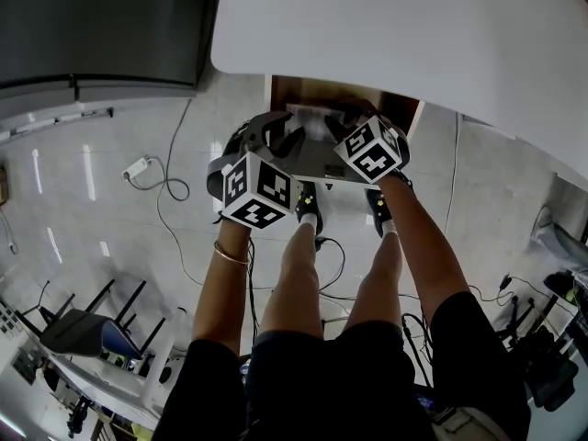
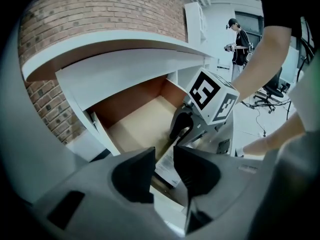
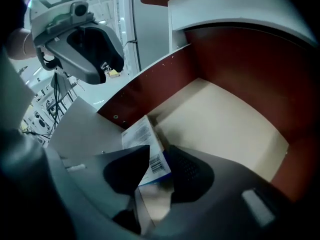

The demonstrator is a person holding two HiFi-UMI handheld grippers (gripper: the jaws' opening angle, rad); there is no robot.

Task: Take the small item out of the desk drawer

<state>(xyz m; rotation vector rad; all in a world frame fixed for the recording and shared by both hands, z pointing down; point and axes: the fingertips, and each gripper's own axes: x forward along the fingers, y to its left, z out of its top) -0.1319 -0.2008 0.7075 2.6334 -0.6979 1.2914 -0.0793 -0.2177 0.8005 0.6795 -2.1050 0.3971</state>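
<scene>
Under the white desktop (image 1: 386,35) the desk drawer (image 3: 225,119) stands pulled out, with reddish-brown walls and a pale tan floor. A small white box with a barcode (image 3: 142,136) lies in the drawer's front corner. My right gripper (image 3: 159,156) reaches into that corner, its jaws open and the box's end between them. In the left gripper view the same box (image 2: 167,170) shows beyond my left gripper (image 2: 164,171), which is open with nothing in its gap. From the head view both marker cubes, left (image 1: 257,189) and right (image 1: 372,150), hover at the drawer's front.
The person's legs and feet (image 1: 308,214) stand just below the drawer. Cables and a power strip (image 1: 136,167) lie on the tiled floor to the left. Chairs (image 1: 83,329) crowd the lower left. A brick wall (image 2: 100,9) backs the desk; another person (image 2: 240,39) stands far off.
</scene>
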